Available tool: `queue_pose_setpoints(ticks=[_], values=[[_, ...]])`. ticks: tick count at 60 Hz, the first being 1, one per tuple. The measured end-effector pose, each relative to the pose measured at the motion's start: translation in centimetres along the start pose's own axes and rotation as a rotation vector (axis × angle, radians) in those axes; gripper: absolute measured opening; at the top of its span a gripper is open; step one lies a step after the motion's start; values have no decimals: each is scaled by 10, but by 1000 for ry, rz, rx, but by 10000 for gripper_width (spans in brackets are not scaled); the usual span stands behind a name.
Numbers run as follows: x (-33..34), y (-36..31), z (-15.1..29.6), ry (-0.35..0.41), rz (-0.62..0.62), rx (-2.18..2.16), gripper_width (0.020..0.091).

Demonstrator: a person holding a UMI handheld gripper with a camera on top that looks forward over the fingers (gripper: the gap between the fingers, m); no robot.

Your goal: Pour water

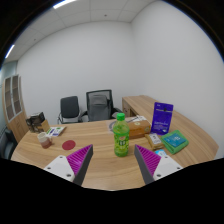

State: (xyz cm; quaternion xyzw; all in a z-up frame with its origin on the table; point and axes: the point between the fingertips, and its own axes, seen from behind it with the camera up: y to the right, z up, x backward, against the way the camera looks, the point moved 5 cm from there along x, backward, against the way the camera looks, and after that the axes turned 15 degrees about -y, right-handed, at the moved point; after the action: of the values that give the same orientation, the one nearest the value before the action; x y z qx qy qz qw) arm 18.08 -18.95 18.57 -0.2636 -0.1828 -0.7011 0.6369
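Hovering my gripper (115,168) with fingers spread and empty, green bottle (121,136) standing upright on the wooden table (100,170) just ahead, between the finger lines. Risk as I judge it: off-centre approach clips the tall bottle and topples it; cup (45,141) sits well apart left.

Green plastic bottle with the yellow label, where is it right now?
In the gripper view, the green plastic bottle stands upright on the wooden table, just ahead of the open hand-held gripper.

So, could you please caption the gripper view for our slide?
Open gripper faces a green bottle standing just ahead on the wooden table.
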Motion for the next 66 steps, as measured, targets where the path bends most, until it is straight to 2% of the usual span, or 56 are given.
queue_pose_setpoints(ticks=[10, 20, 31, 38, 42, 45, 54, 66], values=[[-101, 30, 12, 47, 8, 44, 857], [-165, 40, 17, 65, 2, 76, 849], [-201, 34, 24, 114, 32, 142, 697], [-214, 30, 28, 145, 39, 178, 551], [-216, 29, 31, 159, 53, 176, 527], [-217, 30, 31, 150, 64, 178, 484], [-221, 30, 36, 155, 39, 215, 406], [-219, 13, 36, 125, -6, 323, 408]])
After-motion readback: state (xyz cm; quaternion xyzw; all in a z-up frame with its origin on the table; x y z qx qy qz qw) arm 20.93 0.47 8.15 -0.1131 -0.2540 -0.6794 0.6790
